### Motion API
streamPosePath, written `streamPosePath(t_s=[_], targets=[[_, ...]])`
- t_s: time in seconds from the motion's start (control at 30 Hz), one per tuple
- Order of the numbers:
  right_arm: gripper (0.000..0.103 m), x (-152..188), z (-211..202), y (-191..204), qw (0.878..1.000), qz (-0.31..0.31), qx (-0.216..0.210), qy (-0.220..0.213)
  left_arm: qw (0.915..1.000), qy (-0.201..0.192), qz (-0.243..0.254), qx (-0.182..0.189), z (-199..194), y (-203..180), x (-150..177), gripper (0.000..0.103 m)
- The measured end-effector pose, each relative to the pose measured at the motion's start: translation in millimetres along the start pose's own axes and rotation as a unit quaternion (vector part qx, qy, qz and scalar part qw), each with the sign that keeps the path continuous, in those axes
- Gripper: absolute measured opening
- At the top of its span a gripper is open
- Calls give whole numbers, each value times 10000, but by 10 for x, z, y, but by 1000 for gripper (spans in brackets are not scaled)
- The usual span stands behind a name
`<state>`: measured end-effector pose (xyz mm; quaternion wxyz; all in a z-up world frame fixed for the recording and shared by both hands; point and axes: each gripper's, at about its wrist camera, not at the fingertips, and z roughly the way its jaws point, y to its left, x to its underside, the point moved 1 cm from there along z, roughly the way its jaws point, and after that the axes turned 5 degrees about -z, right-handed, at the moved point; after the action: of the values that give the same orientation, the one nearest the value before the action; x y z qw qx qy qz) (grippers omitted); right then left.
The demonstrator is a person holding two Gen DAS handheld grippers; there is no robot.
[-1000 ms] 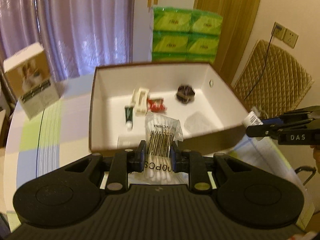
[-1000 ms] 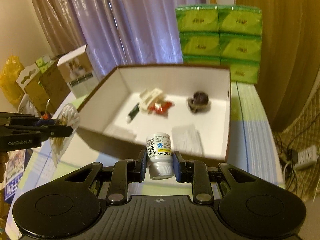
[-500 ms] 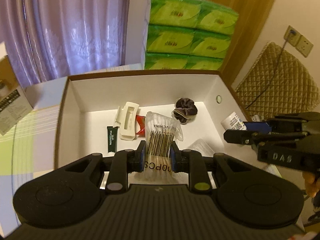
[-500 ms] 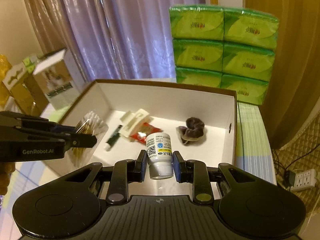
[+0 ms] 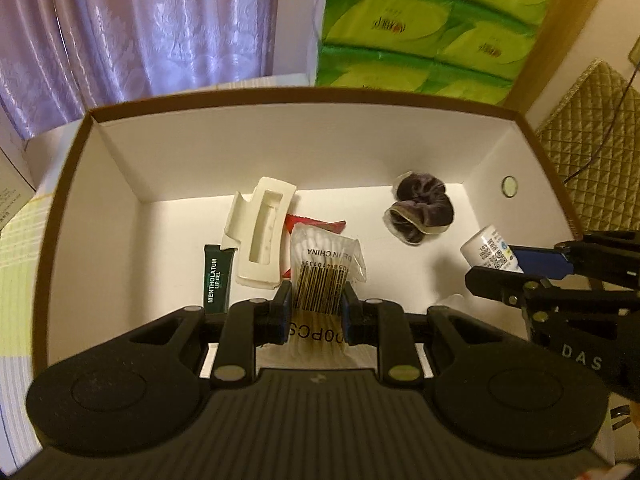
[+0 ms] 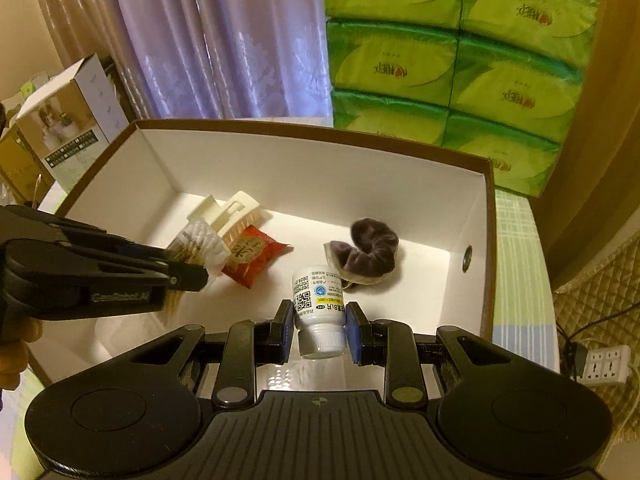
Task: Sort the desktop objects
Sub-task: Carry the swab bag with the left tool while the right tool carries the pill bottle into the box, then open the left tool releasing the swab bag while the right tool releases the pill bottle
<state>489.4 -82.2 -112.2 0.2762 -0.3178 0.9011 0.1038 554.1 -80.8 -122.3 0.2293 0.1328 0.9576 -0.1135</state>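
**Both grippers loaded, over the open box**

Left gripper [image 5: 314,307]: clamped on a clear bag of cotton swabs [image 5: 323,276], barcode face up, "MADE IN CHINA" printed above it, white tips bunched at the far end. Held above the floor of the brown-rimmed white box [image 5: 280,148], just beside the cream hair claw [image 5: 260,236].

Right gripper [image 6: 319,330]: closed tight on a small white pill bottle [image 6: 319,308], ribbed cap toward the camera, label with QR code, blue round logo and yellow strip. Tilted on its side over the box floor, near the dark purple scrunchie [image 6: 370,248].

Already lying inside: green tube marked "MENTHOLATUM LIP GEL" [image 5: 216,276], red snack packet [image 6: 252,256] partly under the claw.

Behind the box: stacked green tissue packs [image 6: 452,60], purple curtain [image 5: 152,28].
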Motion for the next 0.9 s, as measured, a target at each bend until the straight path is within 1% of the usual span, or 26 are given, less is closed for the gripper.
streamPosePath(t_s=[0.23,0.3,0.4,0.77,0.9], targets=[[24,-40,145,-35,10000,-36,12,82,9998,106,-9,-150,201,32,-58,20],[24,-51,168,-35,9999,-66,11,80,9996,95,44,-244,239,36,-72,20],[24,-67,188,-39,9999,-112,38,72,9993,52,143,-343,250,31,-85,28],[24,-73,245,-56,9995,-232,166,95,9984,-151,303,-461,123,77,-110,52],[24,-75,263,-49,9993,-320,183,87,9979,-222,356,-504,62,91,-116,56]])
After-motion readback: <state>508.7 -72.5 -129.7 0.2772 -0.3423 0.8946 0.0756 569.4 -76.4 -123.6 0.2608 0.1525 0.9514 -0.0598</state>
